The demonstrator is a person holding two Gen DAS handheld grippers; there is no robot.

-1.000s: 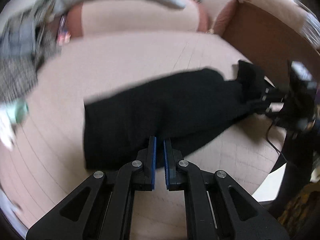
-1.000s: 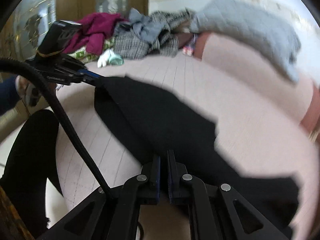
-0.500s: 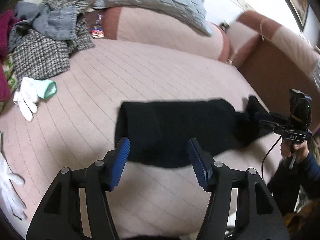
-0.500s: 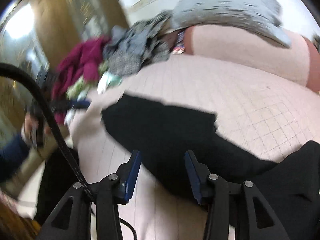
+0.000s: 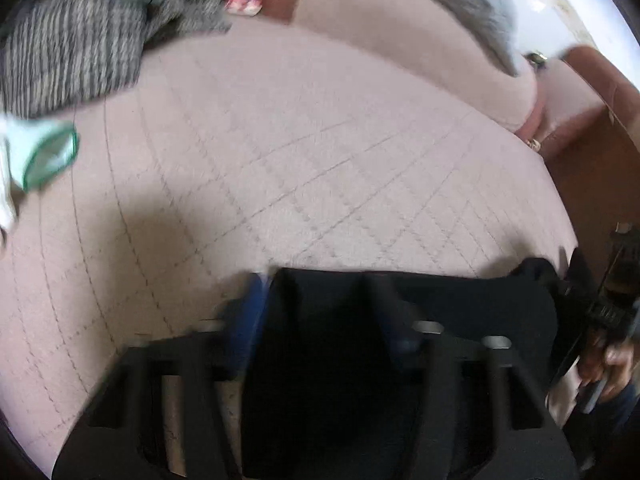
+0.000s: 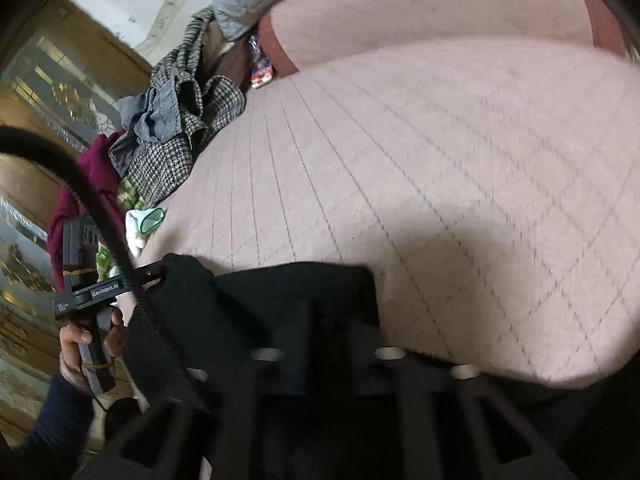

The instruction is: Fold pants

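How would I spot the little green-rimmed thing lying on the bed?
Start at the pink quilted bed and look to the clothes pile along its edge. Just below the checked coat lies a white glove. Its mint-green cuff sets it apart from the grey and maroon garments beside it.

We see a pale pink quilted bed cover (image 6: 420, 152) with stitched diamond lines. At its far edge lies a heap of grey houndstooth and blue denim clothes (image 6: 176, 128), beside a dark red garment (image 6: 96, 168). A white glove with a mint-green cuff (image 5: 44, 152) rests nearby, and a grey quilted pillow (image 5: 472, 4) leans on the pink padded headboard (image 6: 432, 12).
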